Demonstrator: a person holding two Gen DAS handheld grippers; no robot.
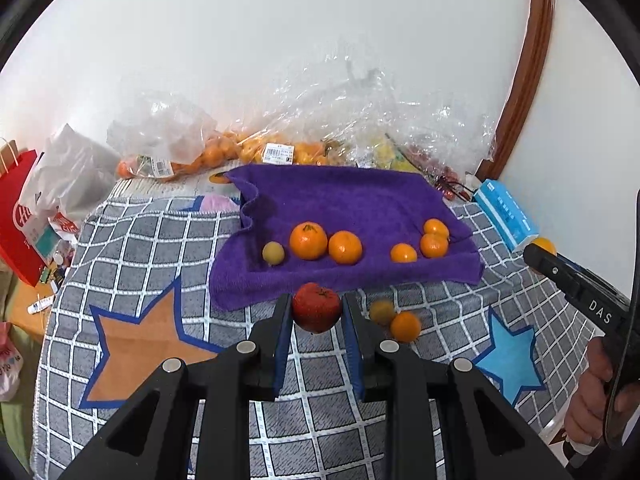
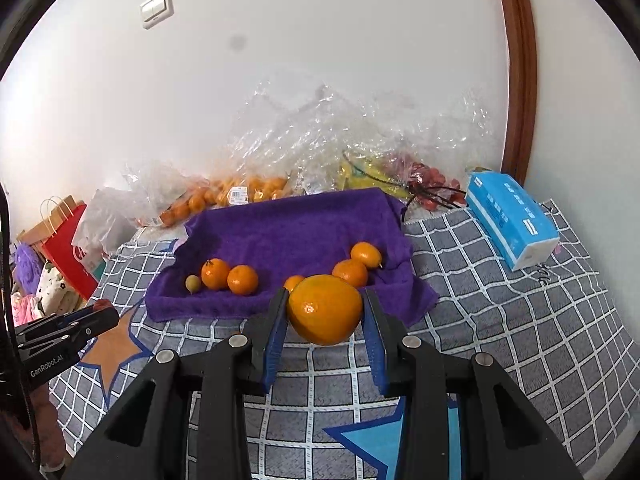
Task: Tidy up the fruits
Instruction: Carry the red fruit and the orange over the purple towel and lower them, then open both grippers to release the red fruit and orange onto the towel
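My left gripper is shut on a red tomato-like fruit, held just in front of the purple towel. My right gripper is shut on a large orange. On the towel lie several oranges and a small yellow-green fruit. Two small fruits, a yellowish one and an orange one, rest on the checked cloth just right of the left gripper. The right gripper shows at the right edge of the left wrist view, the left gripper at the left edge of the right one.
Clear plastic bags of oranges and other fruit lie against the white wall behind the towel. A blue tissue pack sits at the right of the cloth. A red paper bag stands at the left. A person's hand grips the right tool.
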